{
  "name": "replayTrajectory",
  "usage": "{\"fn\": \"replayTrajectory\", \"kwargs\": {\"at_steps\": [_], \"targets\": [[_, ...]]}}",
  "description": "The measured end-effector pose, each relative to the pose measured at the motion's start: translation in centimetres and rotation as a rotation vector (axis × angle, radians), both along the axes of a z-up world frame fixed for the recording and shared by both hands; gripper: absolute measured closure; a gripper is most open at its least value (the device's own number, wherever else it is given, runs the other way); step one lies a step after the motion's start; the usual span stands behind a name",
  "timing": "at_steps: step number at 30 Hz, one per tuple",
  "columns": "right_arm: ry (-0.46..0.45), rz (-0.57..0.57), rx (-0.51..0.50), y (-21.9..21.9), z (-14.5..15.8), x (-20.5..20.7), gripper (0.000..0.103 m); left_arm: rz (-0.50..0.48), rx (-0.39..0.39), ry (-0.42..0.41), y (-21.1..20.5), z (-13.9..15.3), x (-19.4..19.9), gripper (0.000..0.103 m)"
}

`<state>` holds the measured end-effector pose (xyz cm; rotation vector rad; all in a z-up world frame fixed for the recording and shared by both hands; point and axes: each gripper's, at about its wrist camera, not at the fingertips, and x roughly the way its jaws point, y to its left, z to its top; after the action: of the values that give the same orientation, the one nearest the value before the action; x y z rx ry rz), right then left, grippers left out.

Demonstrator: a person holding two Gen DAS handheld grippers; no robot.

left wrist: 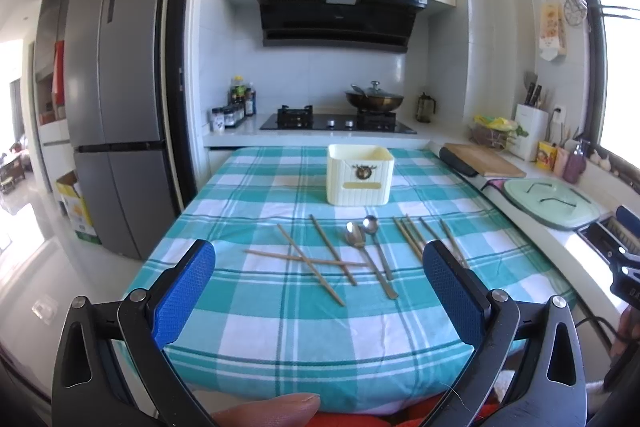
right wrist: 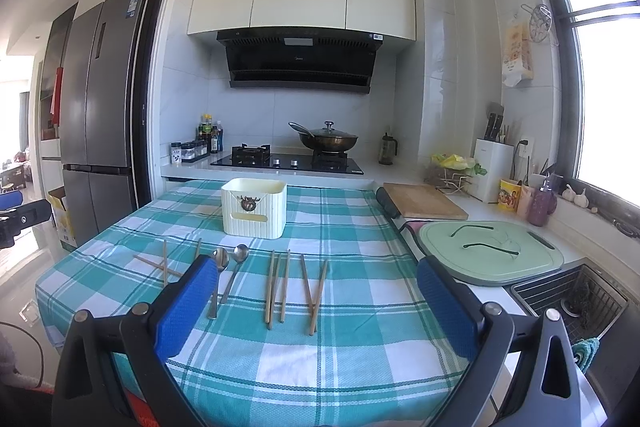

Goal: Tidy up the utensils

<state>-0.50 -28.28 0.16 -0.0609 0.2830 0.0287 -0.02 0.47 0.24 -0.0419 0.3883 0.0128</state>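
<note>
Both grippers hover above the near edge of the surface (left wrist: 248, 339), which is covered in a teal and white checked cloth. The left gripper (left wrist: 320, 291) is spread wide and holds nothing; the right gripper (right wrist: 316, 303) is also spread wide and empty. Ahead of the left gripper lie crossed wooden chopsticks (left wrist: 316, 263), and just to their right two metal spoons (left wrist: 370, 251) side by side. Ahead of the right gripper, between its fingers, lie two more pairs of chopsticks (right wrist: 294, 289), with the spoons (right wrist: 228, 269) beyond its left finger. Farther ahead of both grippers stands a cream holder (right wrist: 255, 207), upright and well apart from the utensils.
</note>
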Motion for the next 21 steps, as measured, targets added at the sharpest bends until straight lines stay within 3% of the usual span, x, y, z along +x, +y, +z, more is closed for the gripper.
{"fn": "replayTrajectory", "kwargs": {"at_steps": [21], "targets": [[-0.005, -0.003, 0.005, -0.12, -0.09, -0.04, 0.001, 0.002, 0.000, 0.010, 0.04, -0.42, 0.33, 0.000]]}}
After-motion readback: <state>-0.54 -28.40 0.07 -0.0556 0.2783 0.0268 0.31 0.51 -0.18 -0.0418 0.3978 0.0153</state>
